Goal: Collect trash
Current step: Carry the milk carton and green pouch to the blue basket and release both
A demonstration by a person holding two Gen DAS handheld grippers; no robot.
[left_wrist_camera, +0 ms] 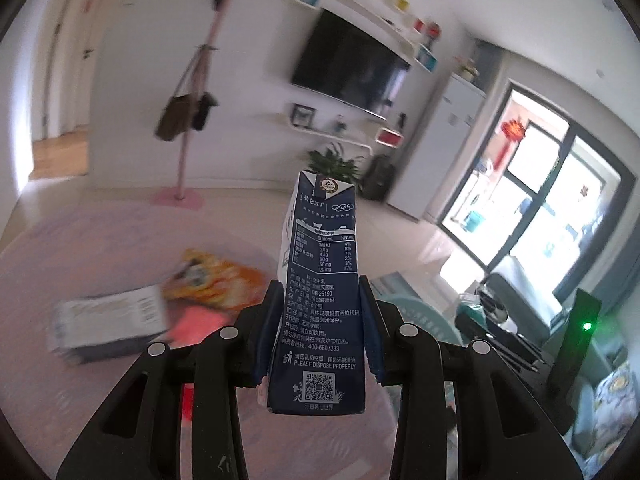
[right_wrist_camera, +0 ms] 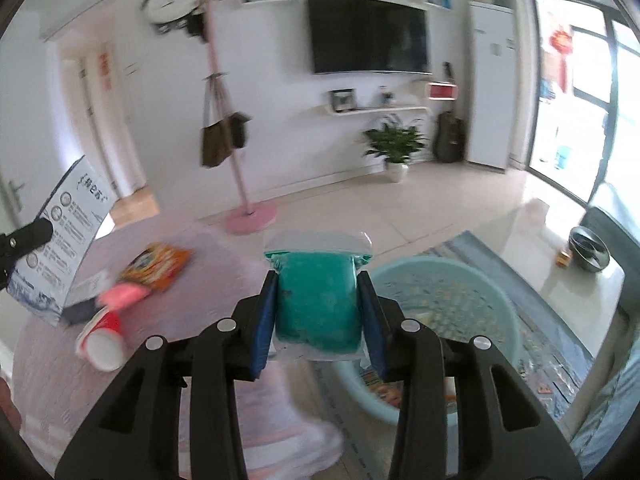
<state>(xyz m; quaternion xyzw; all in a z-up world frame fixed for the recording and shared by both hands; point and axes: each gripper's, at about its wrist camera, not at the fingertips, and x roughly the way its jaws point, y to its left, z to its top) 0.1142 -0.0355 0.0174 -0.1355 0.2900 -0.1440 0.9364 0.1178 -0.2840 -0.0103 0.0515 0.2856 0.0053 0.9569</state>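
Observation:
My left gripper (left_wrist_camera: 320, 324) is shut on a dark blue milk carton (left_wrist_camera: 320, 280), held upright above a round pink table (left_wrist_camera: 100, 248). The same carton shows at the left edge of the right wrist view (right_wrist_camera: 68, 240). My right gripper (right_wrist_camera: 318, 312) is shut on a clear plastic packet with green contents (right_wrist_camera: 318, 300), held over the table's right edge beside a light blue basin (right_wrist_camera: 452, 312). On the table lie an orange snack bag (right_wrist_camera: 158, 266), a pink item (right_wrist_camera: 122, 294), a red paper cup (right_wrist_camera: 102, 340) on its side, and a white box (left_wrist_camera: 108, 320).
The basin stands on the floor on a patterned rug (right_wrist_camera: 560, 360) and holds several bits of trash. A pink coat stand (right_wrist_camera: 250, 212), a potted plant (right_wrist_camera: 394, 148), a wall TV (right_wrist_camera: 368, 36) and a glass coffee table (right_wrist_camera: 580, 280) are around.

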